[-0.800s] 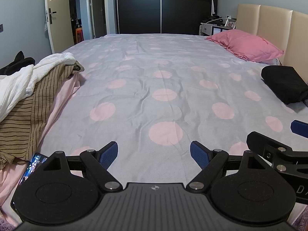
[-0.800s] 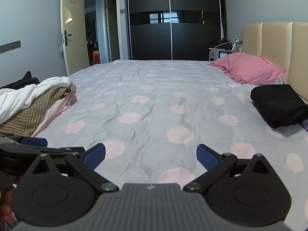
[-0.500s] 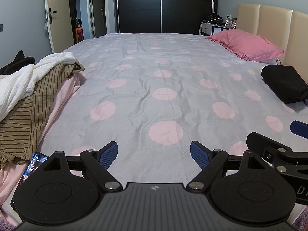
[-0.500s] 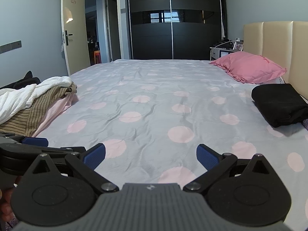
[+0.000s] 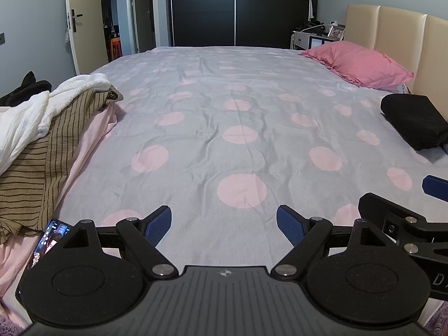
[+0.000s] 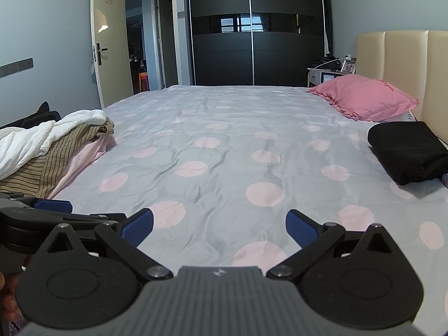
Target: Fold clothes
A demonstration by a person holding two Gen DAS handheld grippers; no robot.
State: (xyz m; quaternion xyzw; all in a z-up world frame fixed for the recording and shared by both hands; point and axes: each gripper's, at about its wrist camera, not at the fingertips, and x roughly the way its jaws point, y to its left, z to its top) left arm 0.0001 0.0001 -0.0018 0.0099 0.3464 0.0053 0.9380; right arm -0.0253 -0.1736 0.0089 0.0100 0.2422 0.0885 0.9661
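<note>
1. Here's the pile of clothes (image 5: pixel 47 140), heaped at the left edge of the bed (image 5: pixel 238 117): a crinkled white garment (image 5: pixel 30 114) on top, a tan striped garment (image 5: pixel 42 168) under it, pale pink cloth (image 5: pixel 89 137) at the bottom.
2. The heap is loose and unfolded (no clear single piece to pick out), and its long run follows the bed's left edge, from the near corner away toward the door (image 5: pixel 81 25).
3. Over on the right, by the headboard (image 6: pixel 397 64), sits a folded black garment (image 6: pixel 406 151), a neat block, its long side angled toward the pink pillow (image 6: pixel 364 98).
4. The left gripper (image 5: pixel 224 224) hangs over bare polka-dot sheet, jaws spread wide, nothing between them.
5. The right gripper (image 6: pixel 219 228), just beside it, is also spread wide and empty.
6. A lit phone (image 5: pixel 47 238) peeks out below the pile.
</note>
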